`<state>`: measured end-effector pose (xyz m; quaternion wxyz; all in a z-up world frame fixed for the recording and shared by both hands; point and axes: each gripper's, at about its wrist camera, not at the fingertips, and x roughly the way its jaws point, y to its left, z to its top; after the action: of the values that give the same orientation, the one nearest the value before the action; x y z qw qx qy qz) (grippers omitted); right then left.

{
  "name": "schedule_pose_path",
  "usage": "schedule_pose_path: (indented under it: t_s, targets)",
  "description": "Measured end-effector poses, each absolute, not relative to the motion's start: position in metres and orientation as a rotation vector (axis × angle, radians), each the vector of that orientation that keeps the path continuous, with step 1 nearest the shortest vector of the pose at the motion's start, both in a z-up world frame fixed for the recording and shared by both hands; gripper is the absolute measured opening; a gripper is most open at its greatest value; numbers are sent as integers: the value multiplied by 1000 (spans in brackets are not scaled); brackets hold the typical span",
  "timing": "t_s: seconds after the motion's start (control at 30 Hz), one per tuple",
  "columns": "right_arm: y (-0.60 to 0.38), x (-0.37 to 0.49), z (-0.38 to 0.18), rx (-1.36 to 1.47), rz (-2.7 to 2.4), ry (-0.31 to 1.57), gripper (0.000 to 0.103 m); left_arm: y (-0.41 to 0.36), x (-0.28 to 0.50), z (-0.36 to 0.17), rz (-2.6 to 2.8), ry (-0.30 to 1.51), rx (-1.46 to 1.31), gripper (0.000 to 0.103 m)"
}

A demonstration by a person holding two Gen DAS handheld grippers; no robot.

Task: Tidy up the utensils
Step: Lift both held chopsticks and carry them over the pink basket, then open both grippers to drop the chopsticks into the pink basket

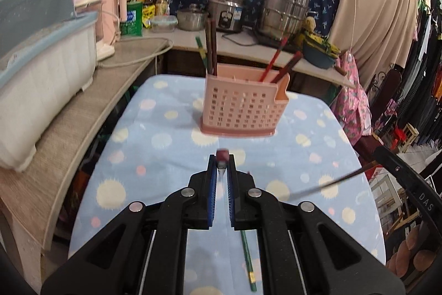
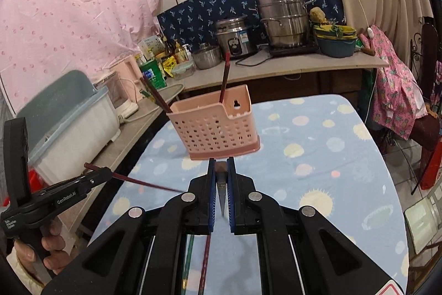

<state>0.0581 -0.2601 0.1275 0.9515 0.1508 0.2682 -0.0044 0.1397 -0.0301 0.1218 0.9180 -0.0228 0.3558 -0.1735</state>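
Observation:
A pink perforated utensil basket (image 1: 244,105) stands on the dotted blue table (image 1: 154,145) and holds several chopsticks; it also shows in the right wrist view (image 2: 218,126). My left gripper (image 1: 222,166) is shut on a dark red chopstick (image 1: 222,156), held above the table in front of the basket. My right gripper (image 2: 221,166) is shut on another dark chopstick (image 2: 221,195). The left gripper (image 2: 103,173) with its chopstick (image 2: 143,183) shows at the left of the right wrist view. A green chopstick (image 1: 248,261) lies on the table under the left gripper. A green chopstick (image 2: 189,264) and a red chopstick (image 2: 205,264) lie under the right gripper.
A white bin with a blue lid (image 1: 41,65) sits on the counter at left. Pots (image 1: 284,8), a rice cooker (image 1: 226,10) and bottles (image 1: 161,3) stand on the back counter. A blue bowl (image 1: 317,53) sits at the right of the counter. Clothes hang at the far right.

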Motion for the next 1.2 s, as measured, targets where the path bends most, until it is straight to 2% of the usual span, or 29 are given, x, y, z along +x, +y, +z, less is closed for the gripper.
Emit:
schedule_pose_path:
  t_s: [0.6, 0.73, 0.93, 1.2]
  targets:
    - [-265, 164, 246, 318, 22, 287, 7, -62, 240, 249, -358, 500, -103, 7]
    - [-268, 198, 267, 315, 30, 249, 7, -70, 266, 264, -348, 468, -106, 7]
    - [-272, 243, 272, 304, 4, 248, 7, -78, 305, 259, -334, 463, -114, 7]
    - [-276, 282, 218, 301, -9, 369, 7, -84, 327, 217, -321, 539, -96, 7]
